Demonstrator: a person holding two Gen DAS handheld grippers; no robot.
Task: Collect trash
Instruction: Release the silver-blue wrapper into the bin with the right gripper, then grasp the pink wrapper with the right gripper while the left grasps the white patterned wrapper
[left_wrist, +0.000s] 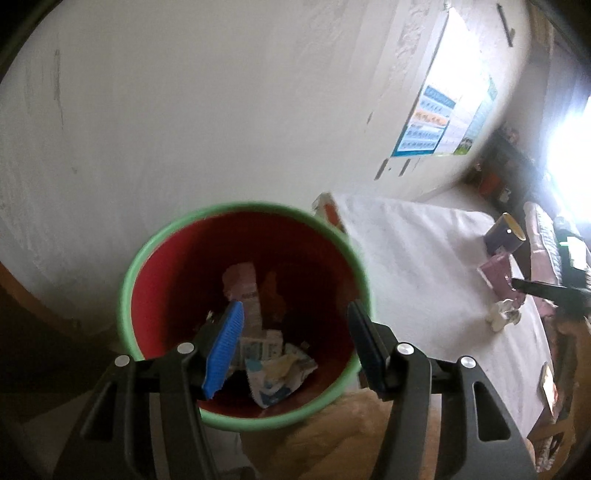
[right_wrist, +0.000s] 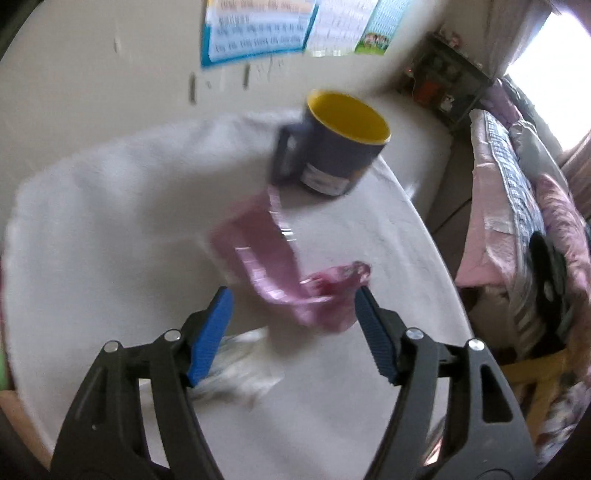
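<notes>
A red bin with a green rim stands by the table and holds several wrappers. My left gripper is open and empty above the bin's mouth. My right gripper is open over the white table, its jaws either side of a pink plastic wrapper. A crumpled white wrapper lies under the right gripper's left finger. In the left wrist view the pink wrapper, a crumpled white paper and the right gripper's dark tip show at far right.
A dark blue mug with a yellow inside stands just beyond the pink wrapper. Posters hang on the wall behind the table. Bedding in pink and blue lies to the right of the table. A dark shelf stands in the corner.
</notes>
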